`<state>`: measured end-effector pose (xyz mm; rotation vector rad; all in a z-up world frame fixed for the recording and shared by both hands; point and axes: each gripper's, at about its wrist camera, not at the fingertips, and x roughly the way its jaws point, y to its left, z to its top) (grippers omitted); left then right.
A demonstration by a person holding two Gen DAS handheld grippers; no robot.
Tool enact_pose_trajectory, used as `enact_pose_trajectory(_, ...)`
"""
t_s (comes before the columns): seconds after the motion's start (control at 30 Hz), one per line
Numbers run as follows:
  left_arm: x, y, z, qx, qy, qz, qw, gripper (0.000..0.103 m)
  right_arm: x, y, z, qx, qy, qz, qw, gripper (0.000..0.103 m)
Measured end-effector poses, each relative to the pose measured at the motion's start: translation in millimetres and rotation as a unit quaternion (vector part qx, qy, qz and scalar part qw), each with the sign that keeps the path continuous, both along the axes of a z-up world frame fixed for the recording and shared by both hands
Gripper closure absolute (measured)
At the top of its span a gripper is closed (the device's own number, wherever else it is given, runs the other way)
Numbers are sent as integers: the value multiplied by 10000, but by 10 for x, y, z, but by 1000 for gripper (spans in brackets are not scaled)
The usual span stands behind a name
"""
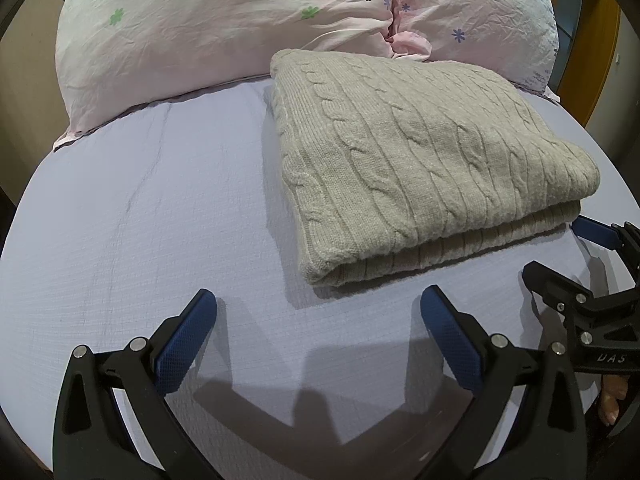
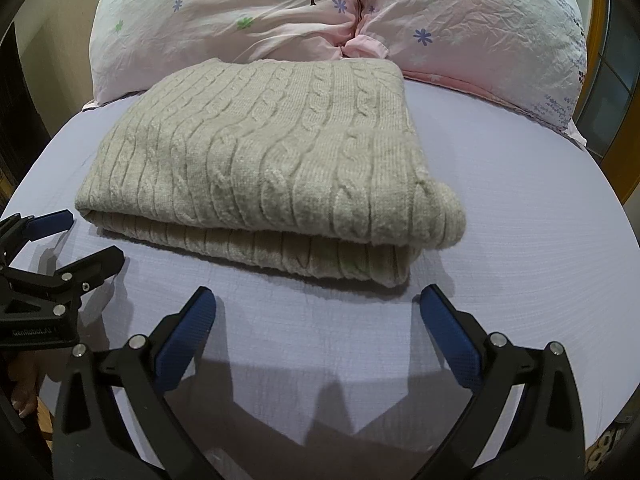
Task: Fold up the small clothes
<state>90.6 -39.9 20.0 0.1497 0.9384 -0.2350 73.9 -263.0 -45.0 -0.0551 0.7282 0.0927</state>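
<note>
near the bed's front edge, the left gripper and right gripper hover side by side, both spread wide and holding nothing. just beyond them, the folded beige cable-knit sweater lies mid-sheet, against two pink floral pillows at the head.

Sweater: thick beige cable-knit, fuzzy, matt. Bed sheet: lilac woven cloth, fine grid texture, matt. Pillows: thin creased pink cotton, floral print. Left gripper and right gripper: matt black plastic, shiny metal rivets, blue pads with fine dimpled rubbery texture.
</note>
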Motion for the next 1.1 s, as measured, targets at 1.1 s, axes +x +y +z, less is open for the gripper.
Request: enact_pose_trajectory(1.1, -3, 3, -1, -1, -1, 1, 10000, 1, -6, 10, -3, 13, -10, -45, 10000, 2)
